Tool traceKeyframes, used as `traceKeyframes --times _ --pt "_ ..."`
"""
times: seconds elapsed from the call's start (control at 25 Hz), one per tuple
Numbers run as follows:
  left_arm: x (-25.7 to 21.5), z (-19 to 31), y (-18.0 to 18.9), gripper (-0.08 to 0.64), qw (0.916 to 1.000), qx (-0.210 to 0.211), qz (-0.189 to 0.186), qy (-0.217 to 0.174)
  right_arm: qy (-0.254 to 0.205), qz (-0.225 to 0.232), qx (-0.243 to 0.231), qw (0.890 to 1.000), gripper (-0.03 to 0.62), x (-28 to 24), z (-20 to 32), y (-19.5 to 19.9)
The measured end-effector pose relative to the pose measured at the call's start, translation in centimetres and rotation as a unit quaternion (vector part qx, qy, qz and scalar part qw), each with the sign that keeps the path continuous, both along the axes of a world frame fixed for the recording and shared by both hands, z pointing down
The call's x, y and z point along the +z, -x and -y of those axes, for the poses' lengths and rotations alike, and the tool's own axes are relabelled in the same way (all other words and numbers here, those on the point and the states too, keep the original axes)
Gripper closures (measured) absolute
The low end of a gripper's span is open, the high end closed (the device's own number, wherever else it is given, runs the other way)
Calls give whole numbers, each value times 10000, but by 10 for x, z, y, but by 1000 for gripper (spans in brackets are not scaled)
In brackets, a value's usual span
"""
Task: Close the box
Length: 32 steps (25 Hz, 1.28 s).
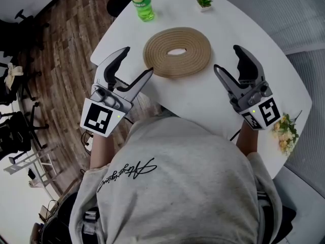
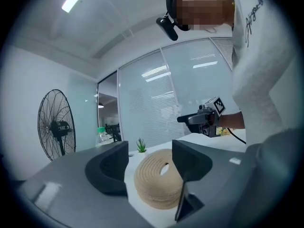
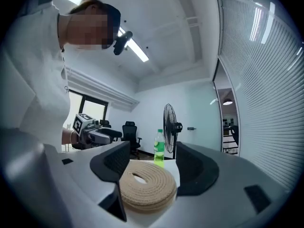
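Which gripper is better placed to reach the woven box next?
Left, marginally. In the head view a jaw tip of the left gripper overlaps the rim of the woven box; the right gripper shows a small gap. Both are open and empty.

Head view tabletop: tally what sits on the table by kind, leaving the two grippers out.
woven round box: 1
green bottle: 1
small potted plant: 1
bunch of flowers, at the right edge: 1
Total on the table: 4
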<state>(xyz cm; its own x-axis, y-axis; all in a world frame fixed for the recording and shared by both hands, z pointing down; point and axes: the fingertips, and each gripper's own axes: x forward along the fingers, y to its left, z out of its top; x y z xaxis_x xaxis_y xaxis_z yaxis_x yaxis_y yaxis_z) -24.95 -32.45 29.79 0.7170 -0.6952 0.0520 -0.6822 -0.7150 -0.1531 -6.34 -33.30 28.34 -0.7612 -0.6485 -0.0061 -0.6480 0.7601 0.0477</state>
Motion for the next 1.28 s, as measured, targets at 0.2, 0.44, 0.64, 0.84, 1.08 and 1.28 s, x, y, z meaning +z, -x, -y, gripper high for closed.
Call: traceKeyframes --times 0.2,0.44,0.64,0.84,1.08,1.28 --pt "-17 -4 -4 365 9996 -77 -186 -216 -202 375 -308 9986 338 -15 -15 14" --pt "-18 -6 -12 458 9993 22 -324 -163 -247 1075 -373 9932 445 -35 -24 15" --pt "-20 -11 -20 512 9993 59 -323 -204 -297 1093 -312 9931 518 -35 -28 10" --pt "-21 -10 -24 532 9992 68 -334 -202 -391 1056 -203 9934 589 -35 -25 5" --pt "-20 -7 -30 540 9994 106 -275 -200 -368 884 -78 9954 589 -29 -21 7" --pt "-21 -8 -32 541 9992 138 -321 -170 -366 579 33 9976 591 -20 -18 6"
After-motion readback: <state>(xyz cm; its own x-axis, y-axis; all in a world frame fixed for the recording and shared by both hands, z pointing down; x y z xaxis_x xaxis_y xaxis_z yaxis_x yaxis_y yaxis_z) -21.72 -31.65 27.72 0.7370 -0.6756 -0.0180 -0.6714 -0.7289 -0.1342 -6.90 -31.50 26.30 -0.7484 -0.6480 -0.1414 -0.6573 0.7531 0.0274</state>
